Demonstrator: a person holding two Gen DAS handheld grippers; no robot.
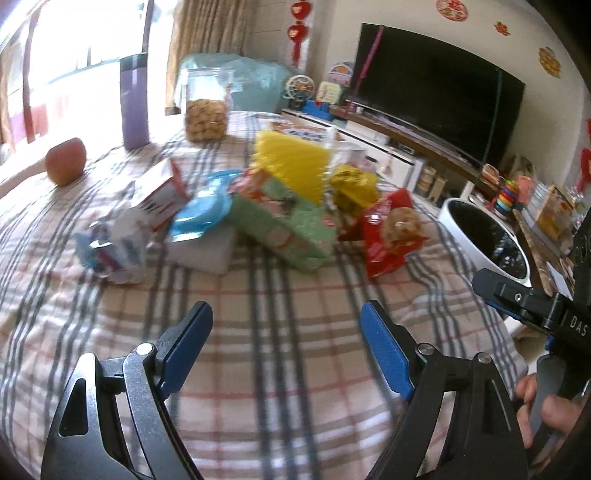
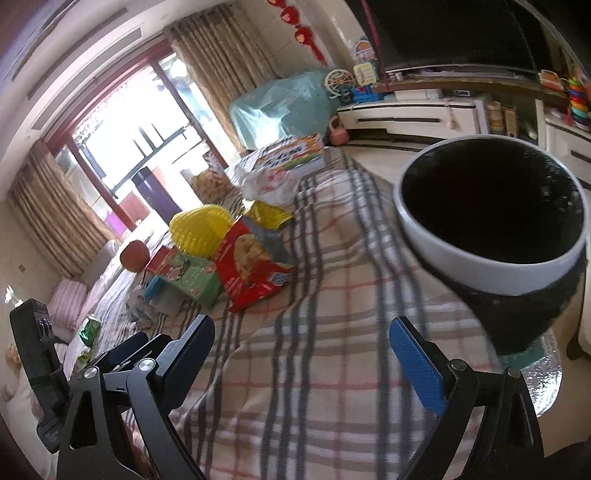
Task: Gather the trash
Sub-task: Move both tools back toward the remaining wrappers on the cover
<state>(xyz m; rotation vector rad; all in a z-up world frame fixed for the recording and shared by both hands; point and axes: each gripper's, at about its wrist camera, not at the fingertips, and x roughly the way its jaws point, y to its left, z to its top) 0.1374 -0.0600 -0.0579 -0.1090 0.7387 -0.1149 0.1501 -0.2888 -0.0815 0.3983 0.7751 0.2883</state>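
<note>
Living room, daylight. Big glazed door (image 2: 122,147) with red-brown frame, glare washing out view beyond. Tan striped curtains (image 2: 218,62) hang either side of glazed door. Dark television (image 1: 436,92) on long wooden shelf, well right of glazed door; white low cabinet (image 2: 410,118) under television. Teal plastic-covered bulk (image 2: 284,107) between curtain and cabinet. Red hanging ornaments (image 1: 297,33) on pale wall just left of television. Pale tiled floor before cabinet. Striped sofa cushion (image 2: 68,299) below window.

Home living room. Big television (image 1: 436,88) on low white cabinet (image 2: 413,118) at far right, red paper ornaments (image 1: 298,33) on wall, beige curtains (image 2: 218,62) beside balcony window (image 2: 136,129), checked cloth (image 1: 277,314) on table.
</note>
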